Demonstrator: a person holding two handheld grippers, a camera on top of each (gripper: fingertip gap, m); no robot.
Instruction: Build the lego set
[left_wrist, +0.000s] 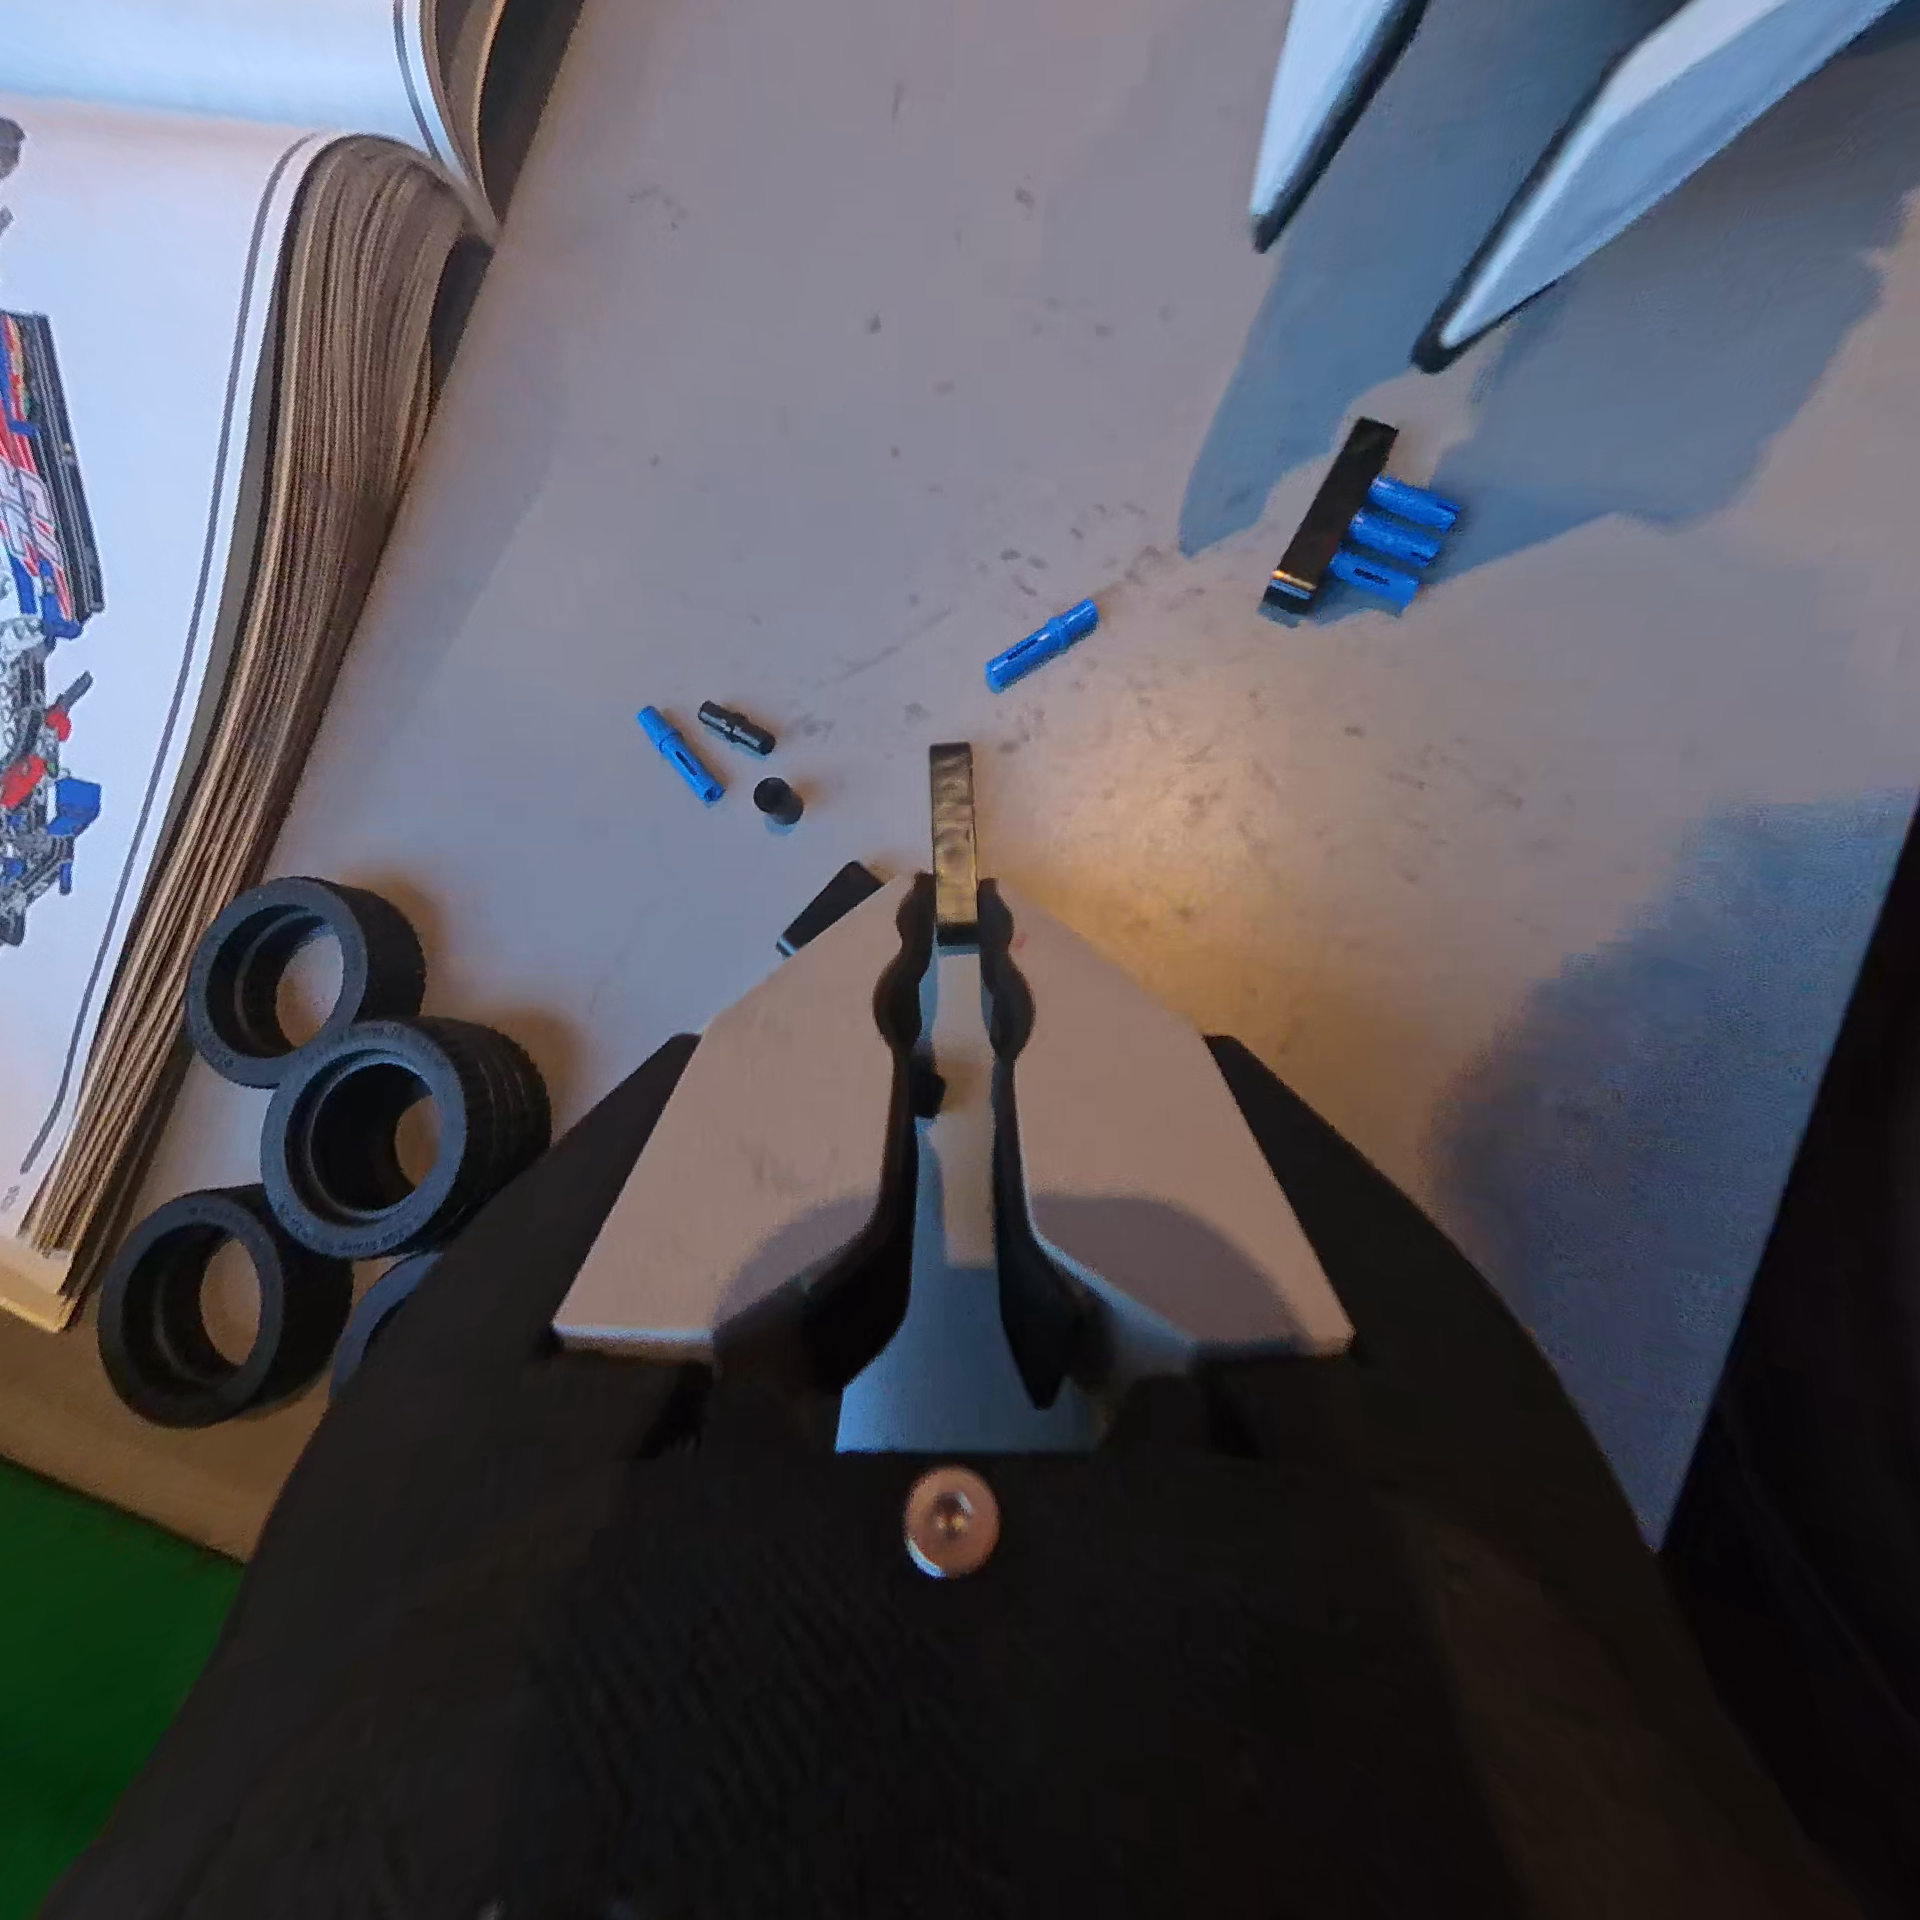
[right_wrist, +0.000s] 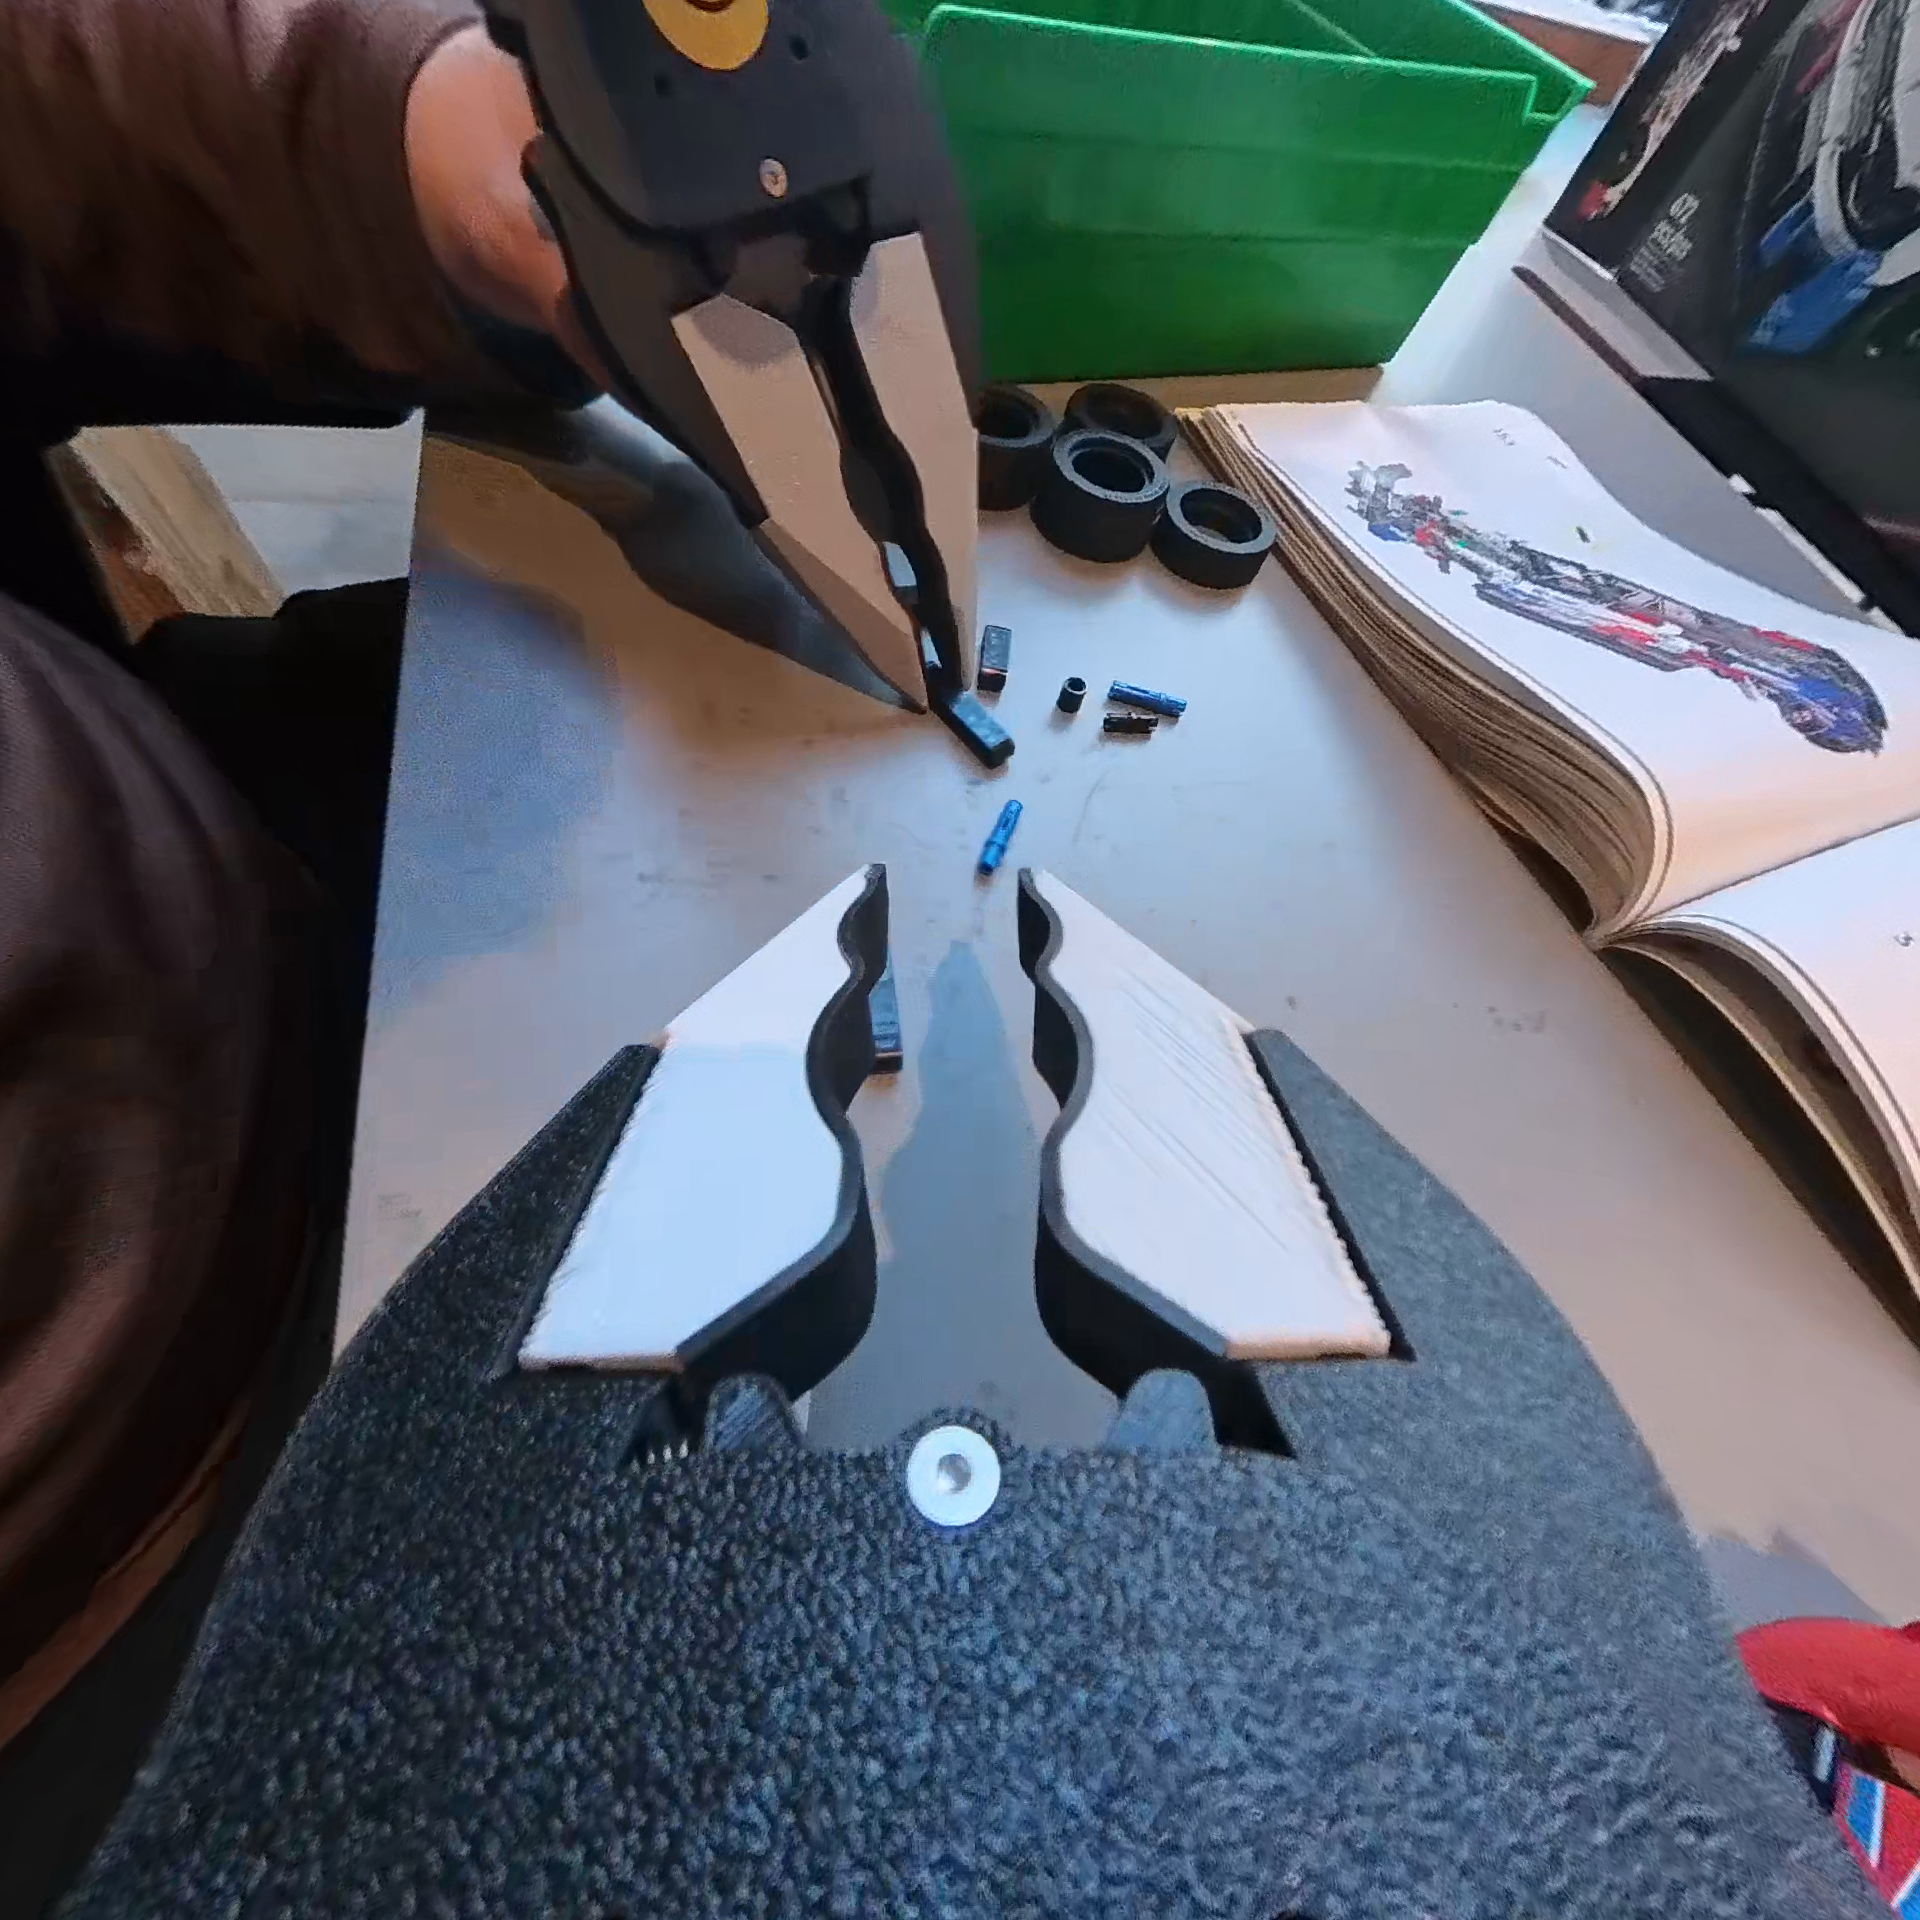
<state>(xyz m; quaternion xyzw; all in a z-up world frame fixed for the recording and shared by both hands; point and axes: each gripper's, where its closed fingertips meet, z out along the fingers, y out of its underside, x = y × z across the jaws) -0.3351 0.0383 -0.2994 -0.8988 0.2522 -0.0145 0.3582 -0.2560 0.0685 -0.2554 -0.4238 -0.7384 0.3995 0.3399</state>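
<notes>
At frame centre the left gripper pinches a black beam while the right gripper hangs open and empty, so pinning that beam probably needs the loose blue pin picked up next.

Warm, uneven light; wide-angle distortion.
We see hard bluish shadows on the table, a yellowish glare patch near centre, and soft, bent picture edges.

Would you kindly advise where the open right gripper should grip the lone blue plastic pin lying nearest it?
Probably the blue plastic pin at its middle, from above, right gripper fingers across its width: it lies flat on the table, lengthwise toward the gripper, apart from other parts.
</notes>
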